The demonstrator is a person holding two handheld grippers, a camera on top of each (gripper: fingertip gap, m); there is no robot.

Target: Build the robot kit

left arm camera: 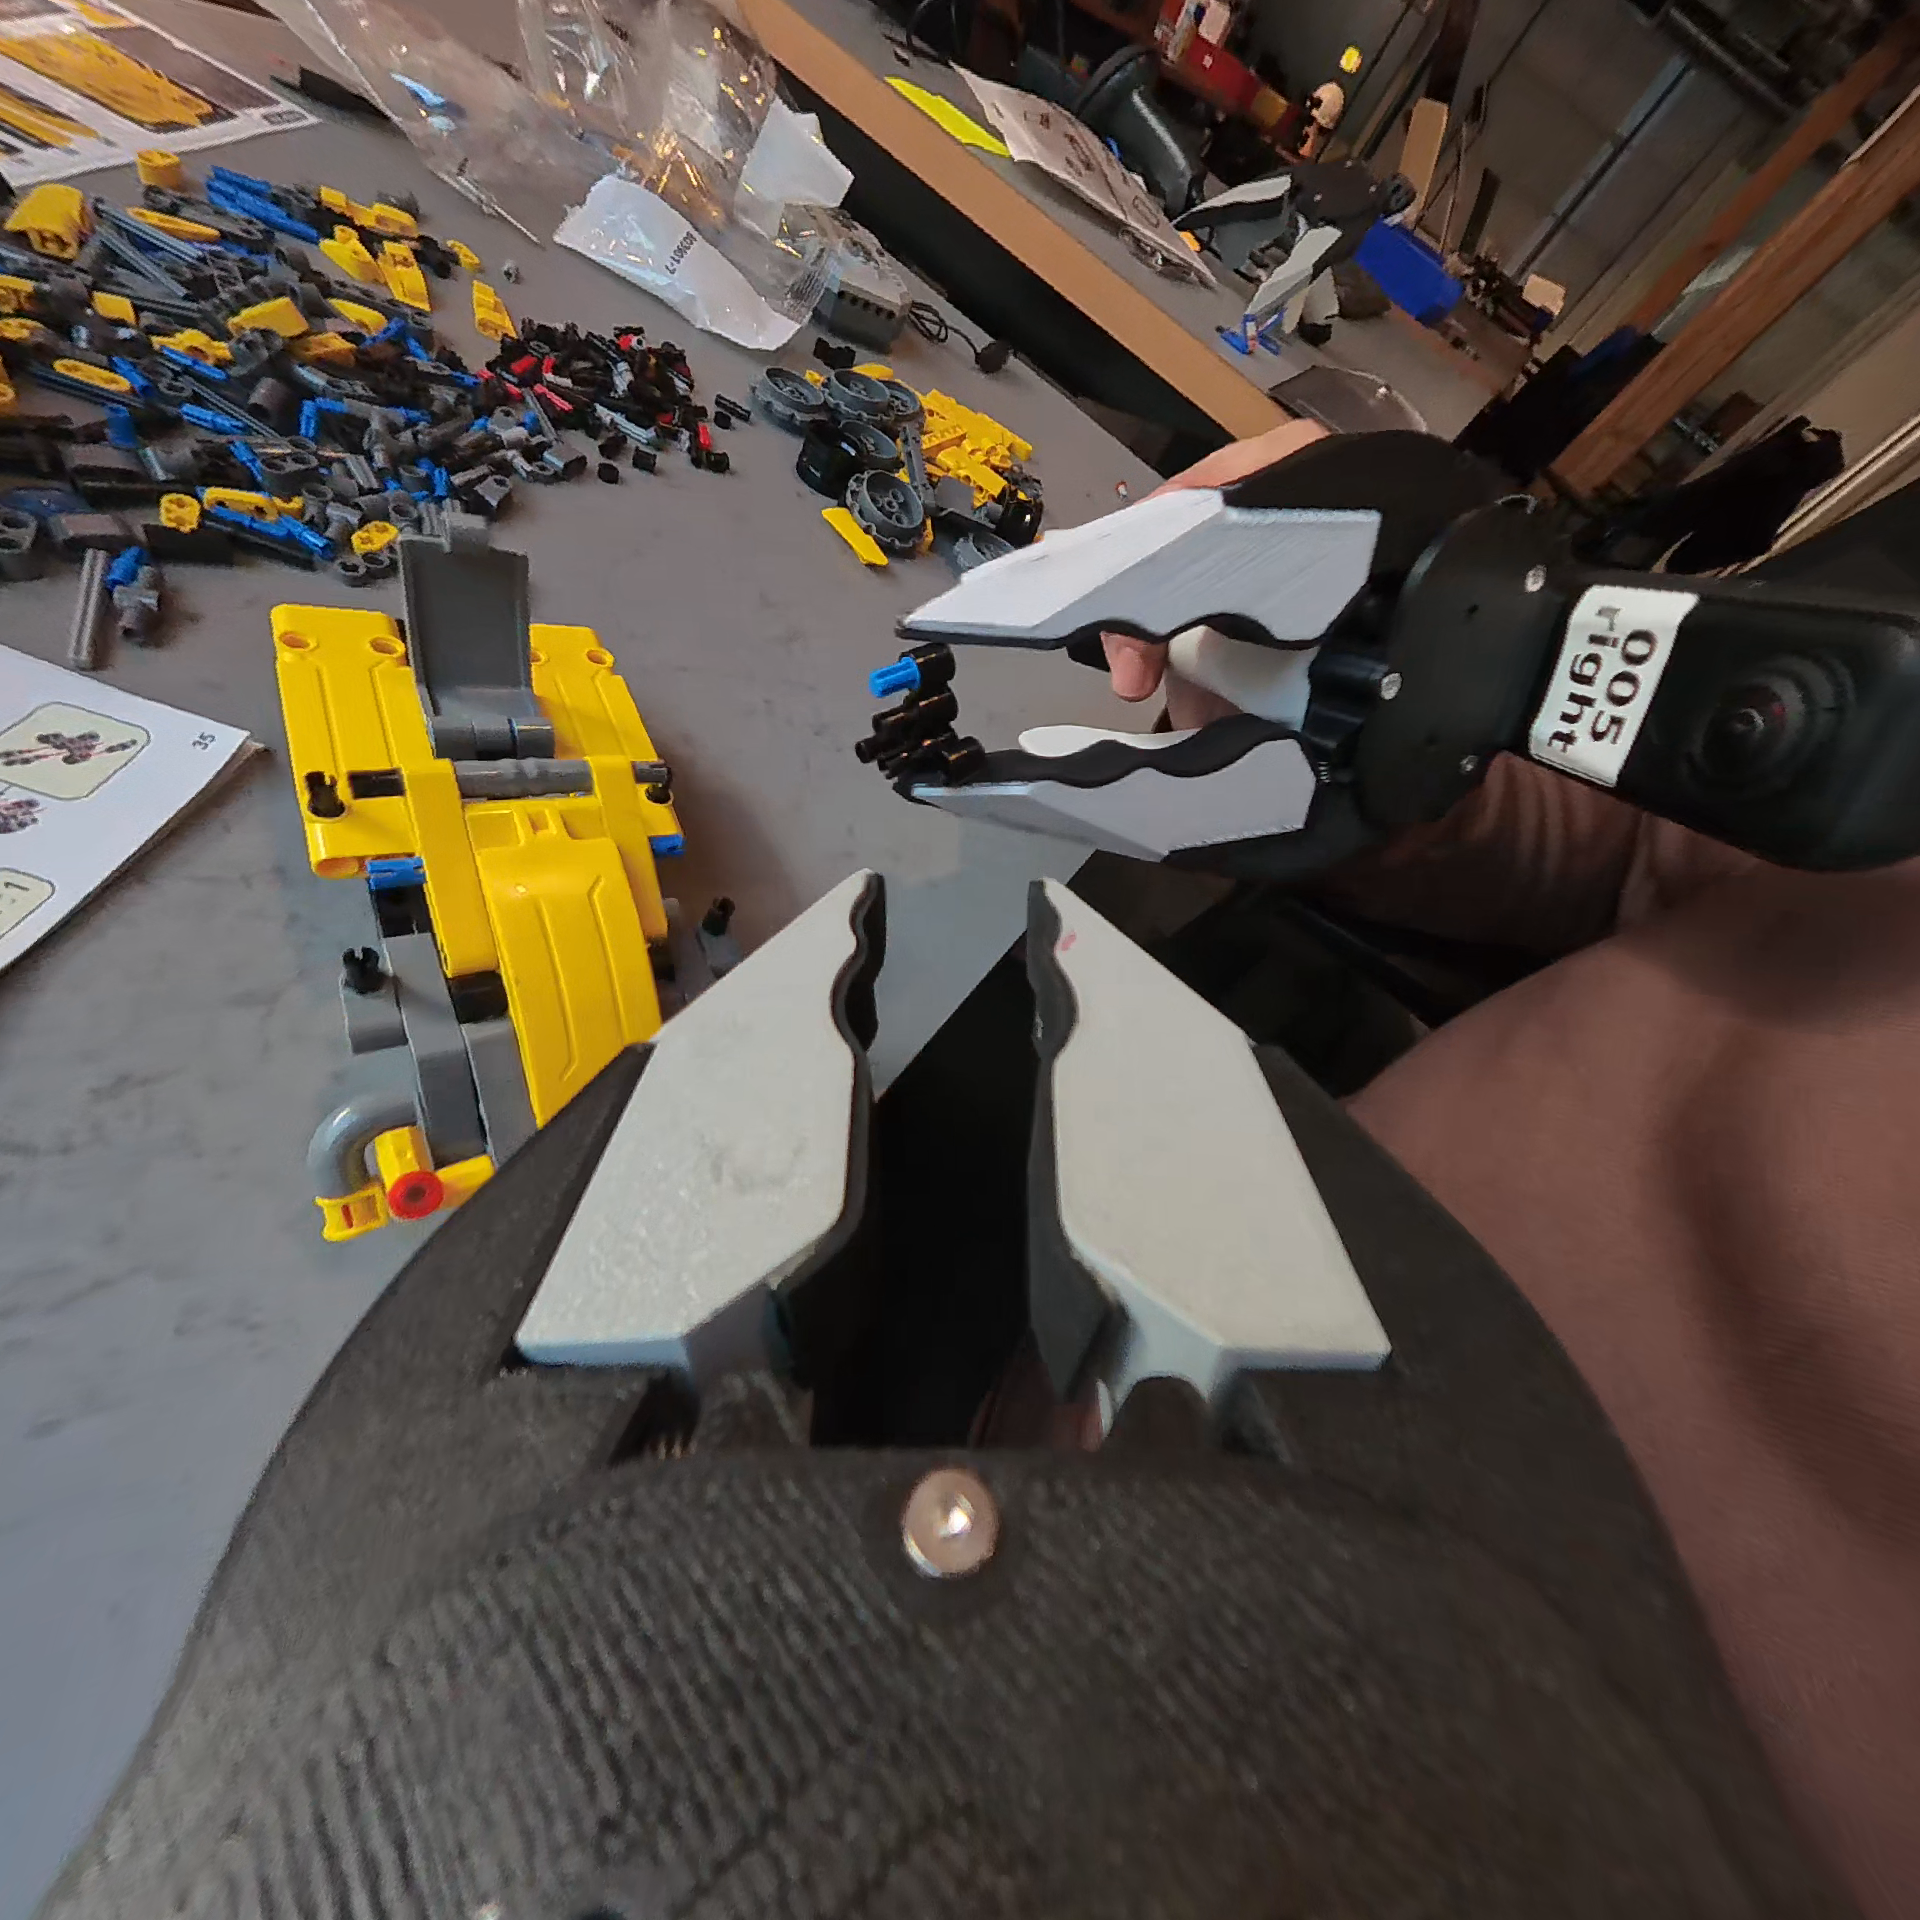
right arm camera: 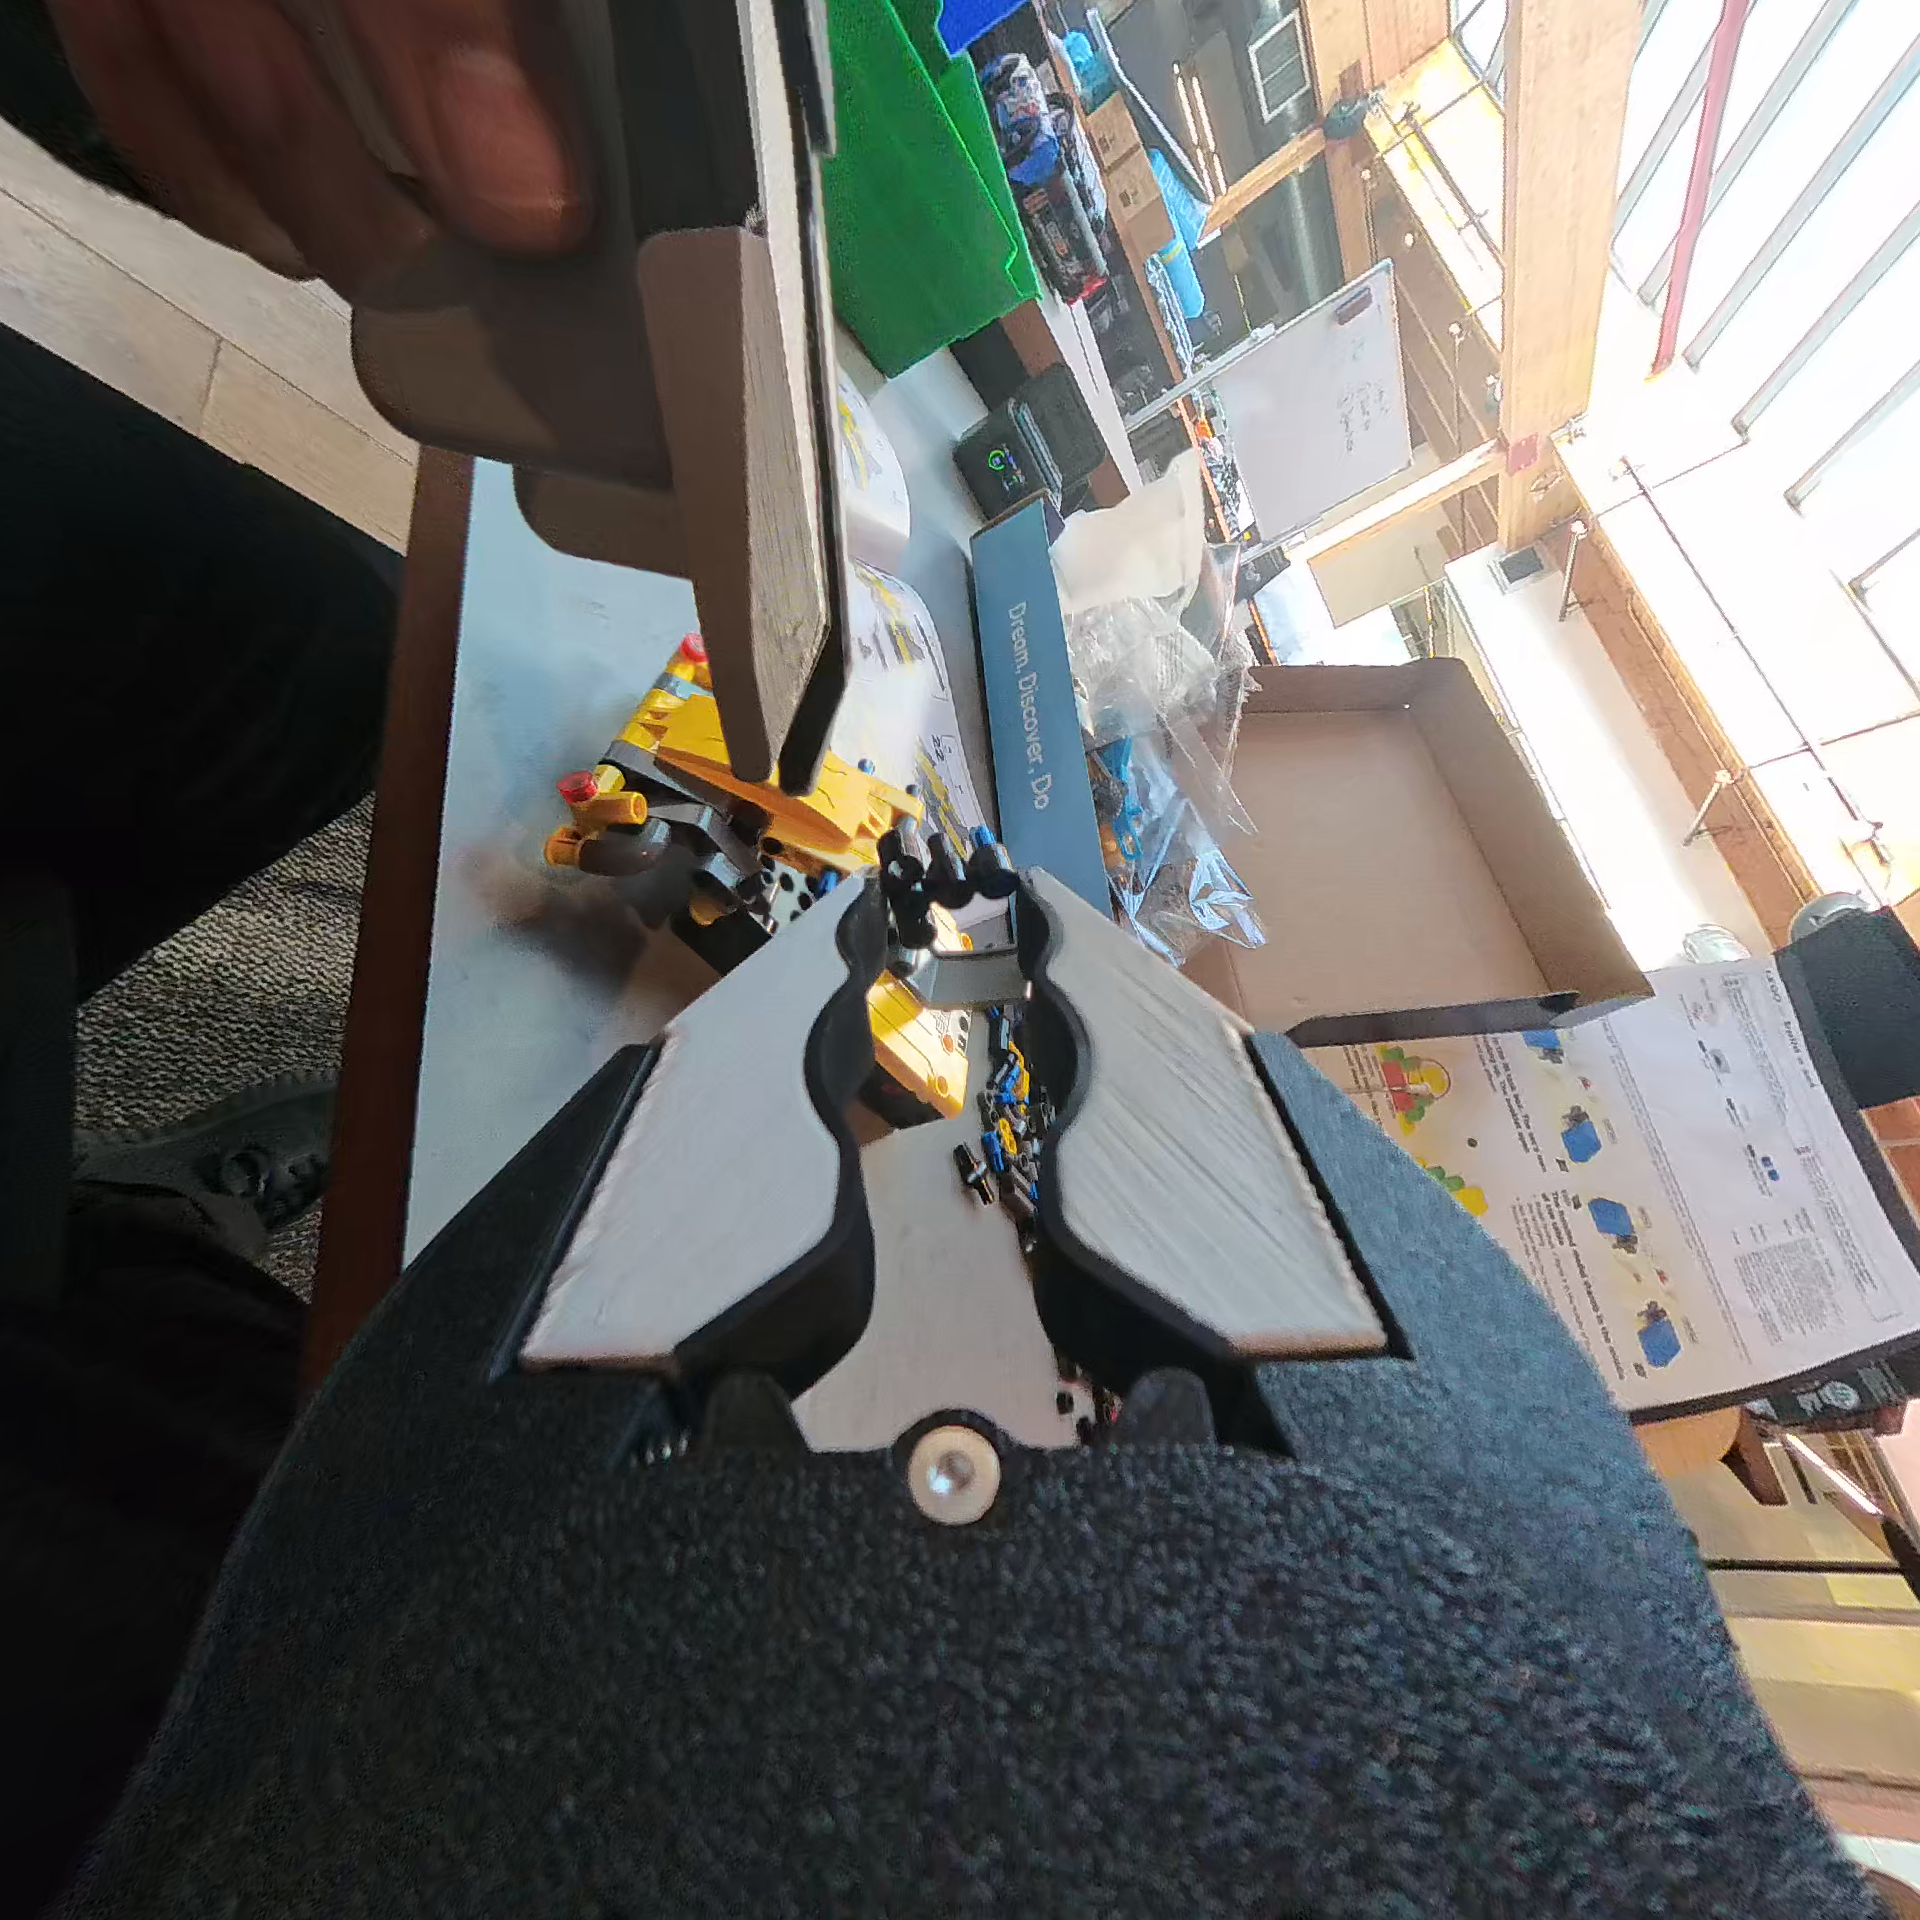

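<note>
Gripping nothing, left gripper with jaws parted to a narrow gap, raised above the near edge of the grey table, a brown-clad lap to its right. Just beyond and to the right, right gripper held sideways in a hand, pinching a small black connector piece with a blue pin at its upper end, clear of the tabletop; same black piece clamped between the fingertips in the right wrist view. Lying flat on the table to the left of both tools, a partly built yellow and grey model, a red stud at its near end, a grey panel standing up at its far end. At the left edge, an open instruction booklet. Farther back, a wide scatter of loose blue, yellow, grey and black bricks, a cluster of grey wheels to its right, then crumpled clear plastic bags. Across the table in the right wrist view, an open cardboard box.
</note>
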